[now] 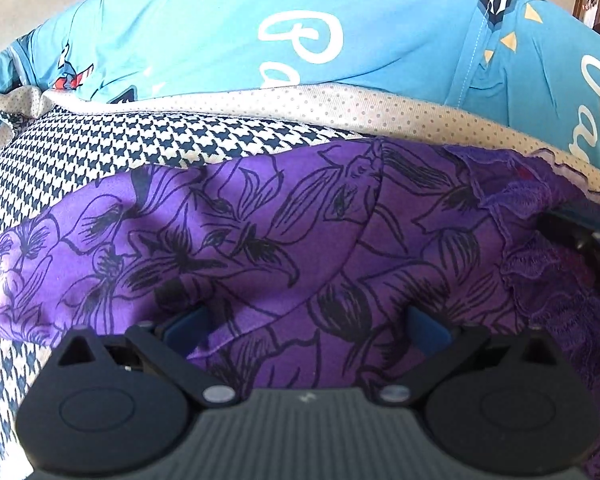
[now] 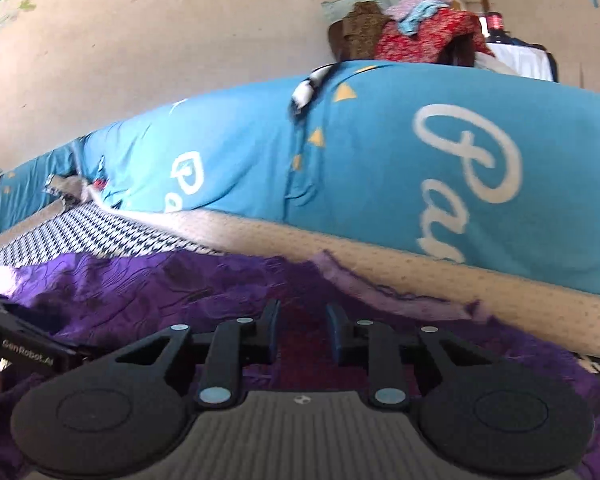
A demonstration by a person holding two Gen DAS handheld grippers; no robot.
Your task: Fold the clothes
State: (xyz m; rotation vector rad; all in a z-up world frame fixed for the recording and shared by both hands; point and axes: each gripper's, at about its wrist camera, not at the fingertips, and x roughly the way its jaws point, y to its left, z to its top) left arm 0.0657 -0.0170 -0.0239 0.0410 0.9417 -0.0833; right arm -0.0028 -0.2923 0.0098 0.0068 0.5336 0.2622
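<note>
Purple floral garment (image 1: 284, 240) lies crosswise, long axis left-right. Left gripper (image 1: 306, 326) fingers spread wide, cloth between them. Right gripper (image 2: 302, 330) fingers nearly together, purple fabric in the gap; grip unclear.

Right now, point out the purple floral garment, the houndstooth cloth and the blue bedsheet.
purple floral garment (image 1: 292, 248): left wrist view, printed middle.
houndstooth cloth (image 1: 112, 148): left wrist view, checked area.
blue bedsheet (image 2: 360, 168): right wrist view, plain stretch.

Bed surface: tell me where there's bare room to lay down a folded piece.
Free: the blue printed bedsheet beyond the beige dotted strip, up to the far clothes pile. A smaller patch: the houndstooth cloth left of the purple floral garment. Crowded: the near edge, where the garment spreads under the left gripper and right gripper.
</note>
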